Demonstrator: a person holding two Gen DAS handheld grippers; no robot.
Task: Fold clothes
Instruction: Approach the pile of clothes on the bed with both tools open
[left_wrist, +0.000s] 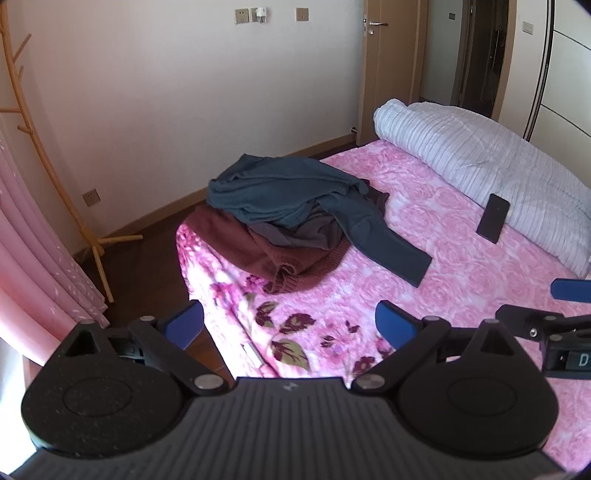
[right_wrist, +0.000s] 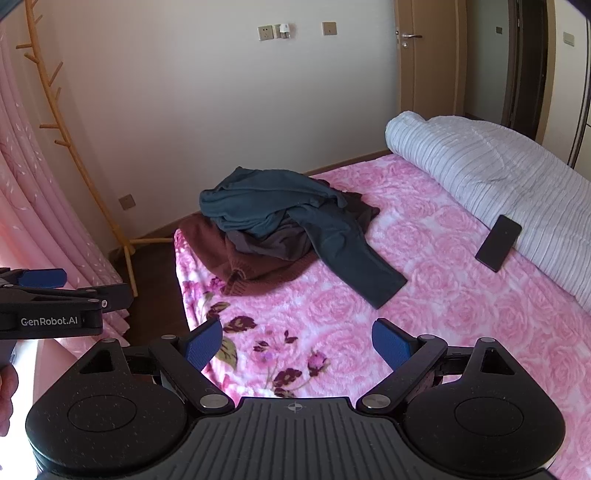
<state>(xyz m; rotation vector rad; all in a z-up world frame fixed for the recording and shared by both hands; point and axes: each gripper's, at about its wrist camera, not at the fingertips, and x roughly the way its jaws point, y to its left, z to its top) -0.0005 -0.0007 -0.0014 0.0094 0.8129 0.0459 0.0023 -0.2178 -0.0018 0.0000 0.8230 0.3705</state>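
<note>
Clothes lie unfolded in a loose heap near the far-left corner of the bed (left_wrist: 461, 280): teal garment (left_wrist: 288, 192) on top, one sleeve trailing toward the bed's middle; a grey piece (left_wrist: 299, 236) under it; a maroon knit (left_wrist: 258, 254) at the bottom, close to the mattress edge. Left hand-held gripper (left_wrist: 290, 321) and right hand-held gripper (right_wrist: 297, 341) both hang over the near end of the bed, jaws spread wide, holding nothing, well apart from the heap. Risks, as judged: layers overlap, so a pinch on the teal may drag the grey along; a tug toward the edge could tip the maroon knit onto the floor; the phone (left_wrist: 493, 218) leaning on the rolled quilt (left_wrist: 480, 162) could be swept by a spread sleeve.
</note>
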